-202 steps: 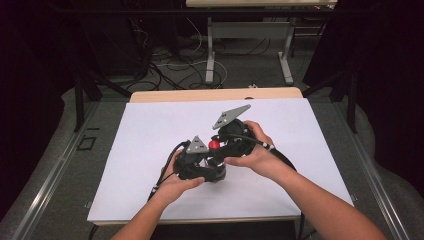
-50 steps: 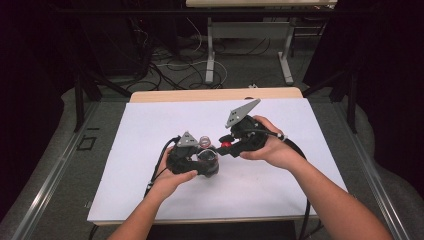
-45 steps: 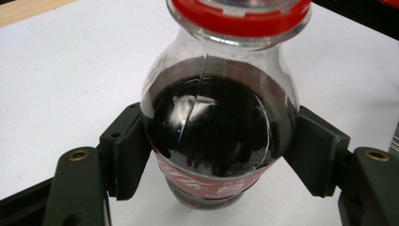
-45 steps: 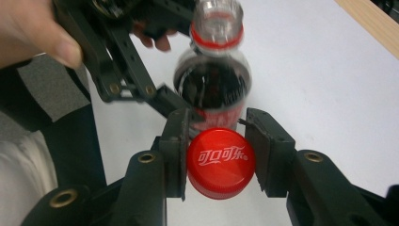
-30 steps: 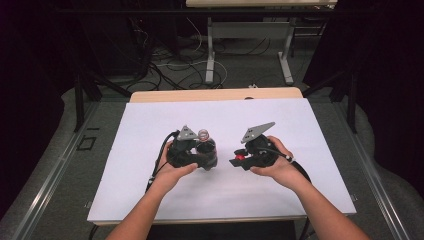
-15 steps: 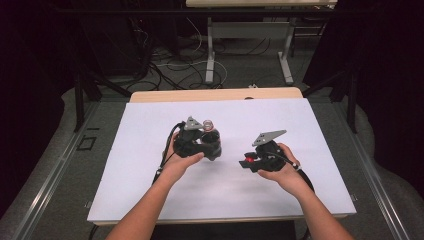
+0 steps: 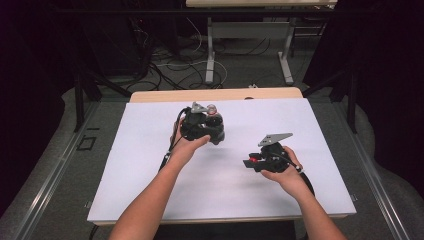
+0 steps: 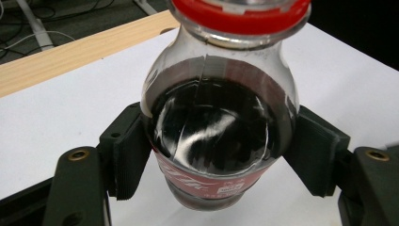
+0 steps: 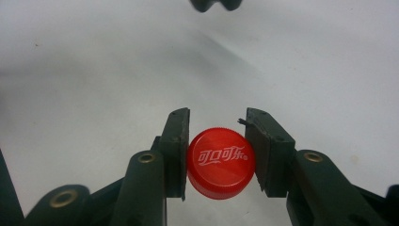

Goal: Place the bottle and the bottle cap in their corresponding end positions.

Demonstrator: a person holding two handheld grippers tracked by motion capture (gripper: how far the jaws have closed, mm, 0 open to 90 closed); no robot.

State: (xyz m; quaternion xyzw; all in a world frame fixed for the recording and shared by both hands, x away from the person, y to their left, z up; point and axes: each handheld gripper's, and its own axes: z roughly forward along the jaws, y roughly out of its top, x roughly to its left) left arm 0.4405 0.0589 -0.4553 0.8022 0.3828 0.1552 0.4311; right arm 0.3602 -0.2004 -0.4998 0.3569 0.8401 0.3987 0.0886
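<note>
While the left gripper [image 7: 212, 131] clamps a small cola bottle [image 8: 219, 122] by its belly, the right gripper [image 7: 248, 163] pinches the bottle's red cap [image 9: 221, 162] well apart from it, above a white table [image 7: 140, 165].

Seen from the left gripper view, both ribbed pads press against the round sides of the bottle, one at each flank just above the red label band, with the dark drink filling the body between them. The bottle's neck, ringed in red and uncapped, points away from the camera toward the far wooden edge of the table [image 8: 70, 54]. From the high view, the left hand [image 7: 187, 145] carries this gripper near the table's far middle, the bottle's mouth showing just beyond the black body.

Seen from the right gripper view, the jaws stand narrowly apart and are closed on the cap, which sits squarely between the pads with its printed white lettering facing the camera, clear of the white surface beneath. From the high view, the right hand [image 7: 285, 172] holds this gripper nearer the person and to the right, with bare white table between the two tools.
</note>
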